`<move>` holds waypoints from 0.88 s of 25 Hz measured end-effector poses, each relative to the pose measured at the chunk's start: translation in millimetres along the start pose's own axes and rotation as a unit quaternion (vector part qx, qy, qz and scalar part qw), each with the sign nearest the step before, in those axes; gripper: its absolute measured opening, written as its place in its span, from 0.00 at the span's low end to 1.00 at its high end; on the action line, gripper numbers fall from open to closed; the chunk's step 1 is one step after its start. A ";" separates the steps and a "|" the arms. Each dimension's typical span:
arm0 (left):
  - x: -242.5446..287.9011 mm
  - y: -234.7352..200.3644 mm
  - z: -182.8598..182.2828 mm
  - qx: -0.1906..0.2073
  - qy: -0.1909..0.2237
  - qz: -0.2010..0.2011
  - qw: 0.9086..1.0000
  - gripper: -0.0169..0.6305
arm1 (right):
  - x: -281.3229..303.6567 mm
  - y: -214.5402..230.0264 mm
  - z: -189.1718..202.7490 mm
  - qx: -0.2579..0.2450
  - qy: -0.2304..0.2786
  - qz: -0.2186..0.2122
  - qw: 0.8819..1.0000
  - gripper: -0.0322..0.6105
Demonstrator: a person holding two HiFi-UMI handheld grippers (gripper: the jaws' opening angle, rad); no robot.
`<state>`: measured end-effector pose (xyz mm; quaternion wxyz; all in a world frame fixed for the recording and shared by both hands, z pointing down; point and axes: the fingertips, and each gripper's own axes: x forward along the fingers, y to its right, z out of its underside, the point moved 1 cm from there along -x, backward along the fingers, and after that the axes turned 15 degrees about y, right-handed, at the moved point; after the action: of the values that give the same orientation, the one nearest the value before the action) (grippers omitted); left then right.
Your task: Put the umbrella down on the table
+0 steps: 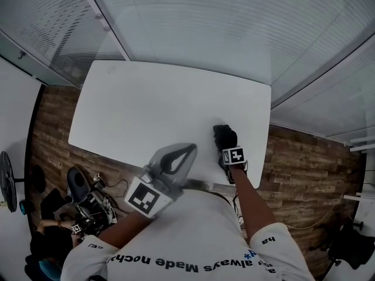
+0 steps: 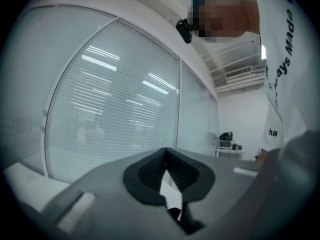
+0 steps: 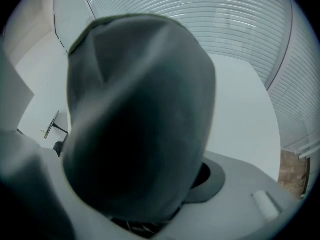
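The umbrella [image 1: 223, 134] is a dark folded bundle standing on its end on the white table [image 1: 152, 104], near the front right edge. My right gripper [image 1: 227, 145] points steeply down over it. In the right gripper view the umbrella [image 3: 140, 114] fills the space between the jaws and hides the left one. A thin dark gap shows beside the right pad [image 3: 212, 180], so the jaws stand open around it. My left gripper [image 1: 185, 150] hovers level over the front edge, its fingertips meeting, with nothing in it [image 2: 166, 151].
The table's front edge runs just ahead of the person's body. A glass wall with blinds [image 1: 193, 16] lies beyond the table. On the wooden floor at left are a fan [image 1: 7, 180] and a heap of equipment [image 1: 82, 204].
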<state>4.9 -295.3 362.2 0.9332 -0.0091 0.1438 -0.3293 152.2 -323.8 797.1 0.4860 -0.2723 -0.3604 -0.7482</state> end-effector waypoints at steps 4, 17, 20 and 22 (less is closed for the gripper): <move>3.5 0.8 1.6 0.000 0.001 0.002 1.000 0.03 | -4.3 1.5 -3.8 -0.010 0.002 -0.003 1.000 0.50; 9.8 4.5 1.8 -0.003 0.004 0.009 1.000 0.03 | -85.0 -8.5 -57.3 -0.050 0.129 -0.014 0.990 0.47; 11.4 6.1 2.4 -0.004 0.005 0.012 1.000 0.03 | -115.2 -15.5 -84.3 -0.053 0.180 -0.021 0.982 0.45; 12.8 6.1 4.0 -0.004 0.006 0.014 1.000 0.03 | -137.1 -22.4 -104.8 -0.057 0.216 -0.028 0.974 0.44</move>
<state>19.2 -298.7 361.9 0.9366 -0.0093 0.1508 -0.3160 177.5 -329.4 625.0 0.5149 -0.1214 -0.2111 -0.8219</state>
